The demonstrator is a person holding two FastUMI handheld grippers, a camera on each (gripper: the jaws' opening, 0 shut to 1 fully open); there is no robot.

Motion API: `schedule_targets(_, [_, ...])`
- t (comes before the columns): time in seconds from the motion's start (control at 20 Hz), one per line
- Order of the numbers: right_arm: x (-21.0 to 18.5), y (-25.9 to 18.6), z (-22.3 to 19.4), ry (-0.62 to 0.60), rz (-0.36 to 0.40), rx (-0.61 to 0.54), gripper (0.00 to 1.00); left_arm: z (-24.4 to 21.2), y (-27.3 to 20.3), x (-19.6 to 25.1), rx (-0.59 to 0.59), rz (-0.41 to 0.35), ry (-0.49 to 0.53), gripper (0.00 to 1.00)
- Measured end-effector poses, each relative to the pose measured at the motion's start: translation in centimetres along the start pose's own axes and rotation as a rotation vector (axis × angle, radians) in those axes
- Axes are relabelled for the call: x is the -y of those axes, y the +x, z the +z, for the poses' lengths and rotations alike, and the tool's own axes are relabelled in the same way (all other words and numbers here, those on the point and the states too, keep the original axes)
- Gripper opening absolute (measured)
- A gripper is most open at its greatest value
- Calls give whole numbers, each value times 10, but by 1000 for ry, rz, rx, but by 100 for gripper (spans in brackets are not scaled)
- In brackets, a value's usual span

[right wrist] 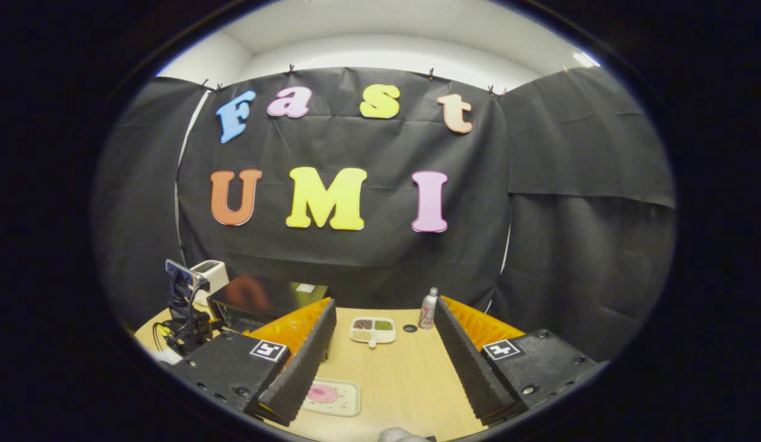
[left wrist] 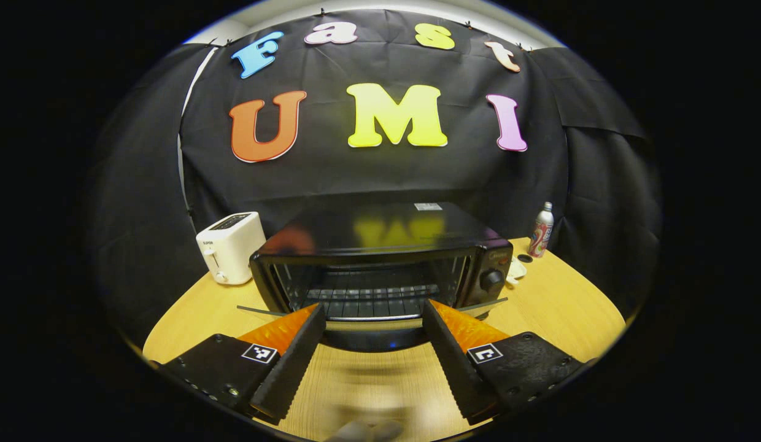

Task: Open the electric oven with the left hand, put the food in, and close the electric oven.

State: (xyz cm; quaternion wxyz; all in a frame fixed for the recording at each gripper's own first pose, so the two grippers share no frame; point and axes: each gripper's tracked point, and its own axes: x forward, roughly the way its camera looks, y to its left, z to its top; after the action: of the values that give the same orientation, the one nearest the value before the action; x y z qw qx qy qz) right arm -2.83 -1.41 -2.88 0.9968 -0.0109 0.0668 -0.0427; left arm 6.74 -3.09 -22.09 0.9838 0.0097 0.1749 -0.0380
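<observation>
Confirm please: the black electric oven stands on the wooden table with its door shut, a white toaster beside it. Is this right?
Not quite. In the left gripper view the black electric oven has its door open and folded down, so the wire rack inside shows. It does stand on the wooden table, with the white toaster beside it.

White toaster (left wrist: 231,247) left on table (left wrist: 564,307); can (left wrist: 541,231) right; divided dish (right wrist: 372,329).
</observation>
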Motion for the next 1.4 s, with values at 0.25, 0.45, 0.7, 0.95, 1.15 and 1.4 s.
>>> schedule_targets(0.25, [-2, -6, -11, -10, -5, -18, 97, -38, -23, 4, -62, 0, -3, 96])
schedule_targets(0.45, [-3, -12, -15, -11, -14, -25, 97, -69, -33, 7, -124, -2, -7, 96])
schedule_targets(0.7, [-6, -17, -24, -23, -26, -46, 96, -101, -39, 8, -187, -5, -2, 96])
schedule_targets(0.95, [-9, -20, -39, -28, -31, -79, 97, -137, -37, 8, -277, -12, 7, 96])
schedule_targets(1.15, [-9, -16, -54, -31, -28, -113, 96, -151, -35, 11, -312, -13, -11, 96])
schedule_targets(1.4, [-12, 1, -90, -16, 19, -214, 100, -139, -38, 12, -252, -38, -76, 96])
